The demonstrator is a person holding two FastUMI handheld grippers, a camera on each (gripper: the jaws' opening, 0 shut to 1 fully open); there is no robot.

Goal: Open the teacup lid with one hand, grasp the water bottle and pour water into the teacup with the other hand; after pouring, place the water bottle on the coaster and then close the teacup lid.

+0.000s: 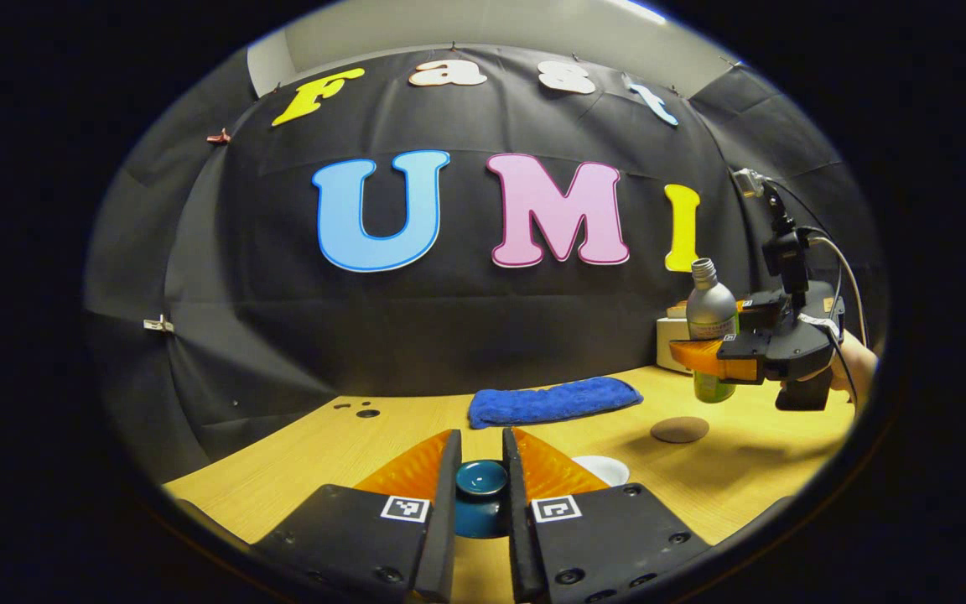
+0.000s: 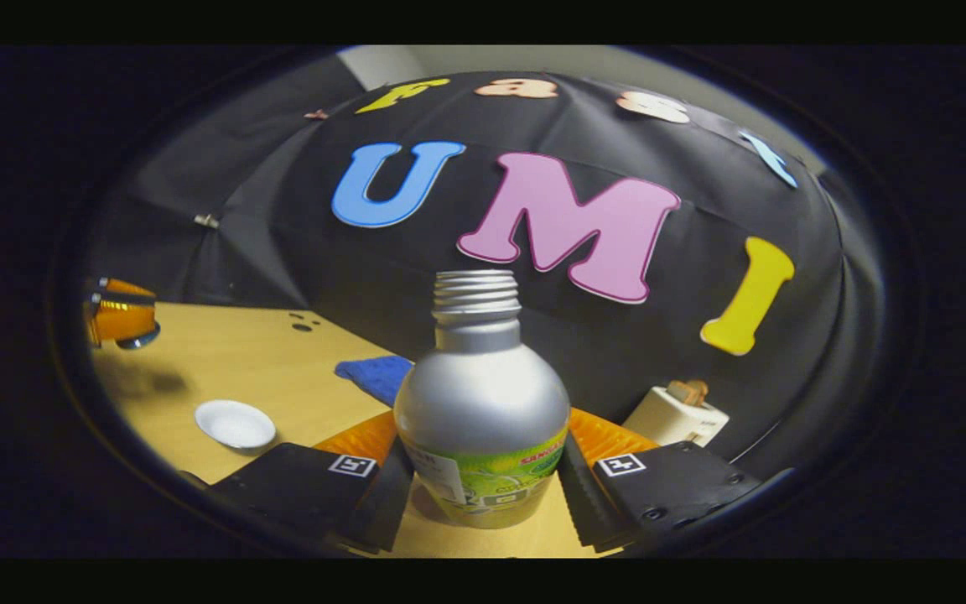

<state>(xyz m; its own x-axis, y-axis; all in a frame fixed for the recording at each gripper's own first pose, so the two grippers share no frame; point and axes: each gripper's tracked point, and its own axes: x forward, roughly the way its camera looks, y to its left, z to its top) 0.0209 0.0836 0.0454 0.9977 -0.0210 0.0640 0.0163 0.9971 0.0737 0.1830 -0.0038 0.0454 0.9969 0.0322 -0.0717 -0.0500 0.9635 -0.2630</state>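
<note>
My left gripper (image 1: 480, 457) is shut on the knob of a dark teal teacup lid (image 1: 481, 485), held off the cup. The white teacup (image 1: 603, 468) stands uncovered on the wooden table just right of my fingers; it is also low on the left in the right gripper view (image 2: 236, 424). My right gripper (image 2: 483, 453) is shut on an uncapped silver water bottle (image 2: 483, 403) with a green label. In the left gripper view that bottle (image 1: 711, 323) hangs upright above the table, beyond and right of a round brown coaster (image 1: 679, 429).
A folded blue cloth (image 1: 554, 401) lies at the back of the table by the black wall. A white box (image 1: 666, 342) sits in the back right corner behind the bottle. A hand (image 1: 856, 369) holds the right gripper. Small holes (image 1: 359, 409) mark the table's back left.
</note>
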